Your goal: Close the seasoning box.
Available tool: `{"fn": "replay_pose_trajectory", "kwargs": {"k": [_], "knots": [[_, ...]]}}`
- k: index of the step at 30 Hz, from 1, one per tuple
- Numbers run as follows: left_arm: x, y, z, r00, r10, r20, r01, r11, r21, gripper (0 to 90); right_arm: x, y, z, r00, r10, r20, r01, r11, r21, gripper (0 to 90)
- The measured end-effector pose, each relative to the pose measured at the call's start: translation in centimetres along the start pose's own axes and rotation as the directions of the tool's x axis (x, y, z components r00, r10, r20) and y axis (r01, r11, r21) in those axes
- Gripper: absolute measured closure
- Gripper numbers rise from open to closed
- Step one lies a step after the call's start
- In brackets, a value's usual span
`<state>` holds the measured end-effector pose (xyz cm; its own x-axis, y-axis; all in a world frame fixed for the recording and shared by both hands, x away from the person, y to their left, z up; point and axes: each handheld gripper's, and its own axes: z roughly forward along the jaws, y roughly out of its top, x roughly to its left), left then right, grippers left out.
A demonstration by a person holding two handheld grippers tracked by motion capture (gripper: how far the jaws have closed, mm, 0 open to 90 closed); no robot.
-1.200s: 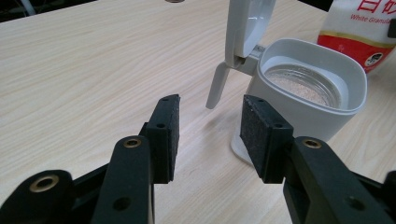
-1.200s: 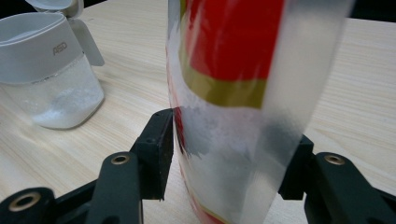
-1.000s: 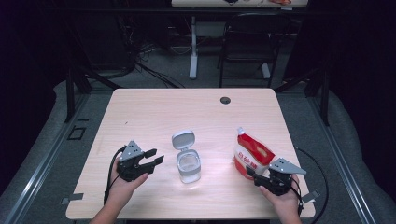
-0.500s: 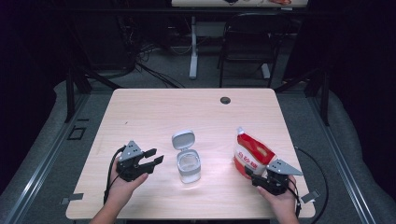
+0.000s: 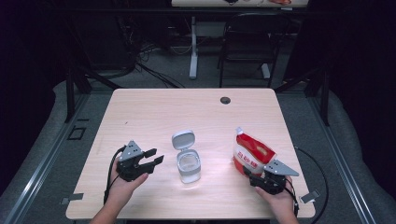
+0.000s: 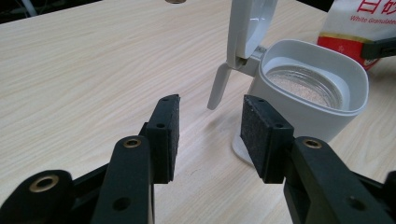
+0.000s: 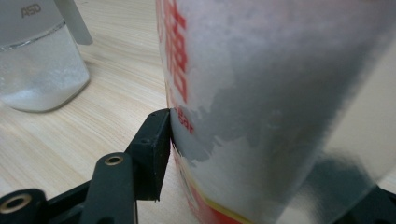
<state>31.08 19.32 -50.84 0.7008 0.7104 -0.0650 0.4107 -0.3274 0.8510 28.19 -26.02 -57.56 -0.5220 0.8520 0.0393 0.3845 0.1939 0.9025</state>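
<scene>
High view: right gripper (image 5: 258,178) clamps red-and-white sugar pouch (image 5: 252,155), standing right of white-lidded glass jar (image 5: 187,164) | left gripper (image 5: 154,156) wide, empty | lid open; pouring not yet begun

The gripper (image 7: 261,163) clasps the sugar bag (image 7: 280,93); a jar (image 7: 39,60) stands beyond.

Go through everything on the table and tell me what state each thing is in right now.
Jar: upright, part filled with white grains.
Lid: flipped open, standing up on its hinge.
Sugar bag: upright, gripped low down.
Left tongs: open, empty, aimed at the jar.
Right tongs: shut on the sugar bag.
</scene>
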Motion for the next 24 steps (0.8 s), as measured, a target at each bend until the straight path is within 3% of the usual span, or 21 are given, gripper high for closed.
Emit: {"fn": "replay_pose_trajectory", "kwargs": {"k": [3, 24], "knots": [[-0.03, -0.02, 0.06, 1.0, 0.0, 0.0, 0.0, 1.0, -0.002, 57.7, -0.13, -0.14, 0.1, 0.9992, 0.036, -0.018, -0.036, 0.9993, -0.003, 45.3], [0.05, -0.06, 0.05, 1.0, -0.002, -0.001, 0.002, 1.0, 0.001, 57.7, 0.07, -0.13, 0.1, 1.0, -0.008, -0.001, 0.008, 1.0, 0.005, 48.5]]}}
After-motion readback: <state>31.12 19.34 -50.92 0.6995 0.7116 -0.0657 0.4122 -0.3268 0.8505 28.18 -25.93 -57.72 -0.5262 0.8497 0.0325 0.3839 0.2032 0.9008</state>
